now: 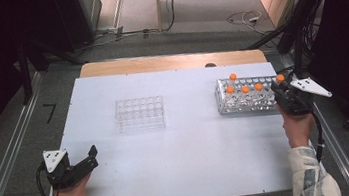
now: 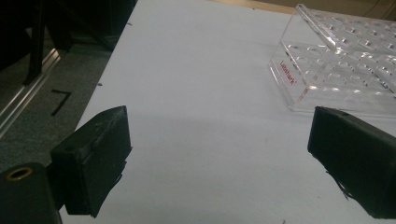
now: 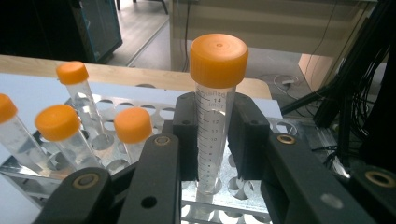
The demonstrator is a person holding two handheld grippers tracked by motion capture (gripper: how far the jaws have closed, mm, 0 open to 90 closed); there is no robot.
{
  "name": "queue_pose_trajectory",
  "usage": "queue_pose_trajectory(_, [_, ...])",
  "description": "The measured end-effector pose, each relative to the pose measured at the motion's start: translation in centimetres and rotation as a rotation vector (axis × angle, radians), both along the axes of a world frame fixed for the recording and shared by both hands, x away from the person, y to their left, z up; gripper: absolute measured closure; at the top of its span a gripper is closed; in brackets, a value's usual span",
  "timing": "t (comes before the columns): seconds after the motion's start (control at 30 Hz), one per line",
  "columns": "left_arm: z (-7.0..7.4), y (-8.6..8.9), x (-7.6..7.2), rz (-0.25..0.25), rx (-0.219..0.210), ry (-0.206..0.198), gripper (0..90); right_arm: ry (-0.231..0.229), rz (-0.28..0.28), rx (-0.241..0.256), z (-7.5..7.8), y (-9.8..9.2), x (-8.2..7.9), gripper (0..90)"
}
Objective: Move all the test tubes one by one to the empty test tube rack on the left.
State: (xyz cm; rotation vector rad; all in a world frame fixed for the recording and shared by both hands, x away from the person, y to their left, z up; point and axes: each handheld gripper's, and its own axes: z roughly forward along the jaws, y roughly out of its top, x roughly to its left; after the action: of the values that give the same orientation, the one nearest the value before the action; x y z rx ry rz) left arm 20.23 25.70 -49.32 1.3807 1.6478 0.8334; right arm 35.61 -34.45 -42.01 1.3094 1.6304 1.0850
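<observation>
While the orange-capped tube (image 3: 211, 116) stood upright between the two black jaws of the right gripper (image 3: 212, 140), it was clasped on both sides just below its cap, its foot apparently at or just inside a hole of the perforated metal rack (image 3: 243, 186) beneath the jaws. Whether the tube was being drawn out or set in could not be told; a transfer between racks was judged to be the step in hand. Four more capped tubes (image 3: 133, 126) were seen leaning in the same rack, beside and beyond the left-hand jaw. In the high view the held tube's cap (image 1: 280, 78) was seen at the rack's near right corner. A straight vertical lift was judged necessary next, so that the tube would clear its hole without catching its neighbours. The left gripper (image 1: 81, 165) was held wide and empty, the clear plastic rack (image 2: 336, 65) lying ahead of its right-hand jaw.
</observation>
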Motion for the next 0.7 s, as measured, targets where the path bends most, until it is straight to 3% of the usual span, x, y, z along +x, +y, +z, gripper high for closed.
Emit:
queue_pose_trajectory(0.23, [0.1,-0.2,0.0,-0.008,0.015,-0.003,5.9,-0.009,0.018,0.001,0.9,-0.1,-1.2,71.9])
queue_pose_trajectory(0.43, [0.3,-0.6,-0.1,-0.010,0.020,-0.013,5.8,0.021,0.048,0.004,1.0,0.0,-2.7,71.9])
queue_pose_trajectory(0.7, [0.7,-1.7,-0.2,-0.084,0.009,-0.016,7.1,0.071,0.119,0.018,0.1,0.3,-5.0,71.9])
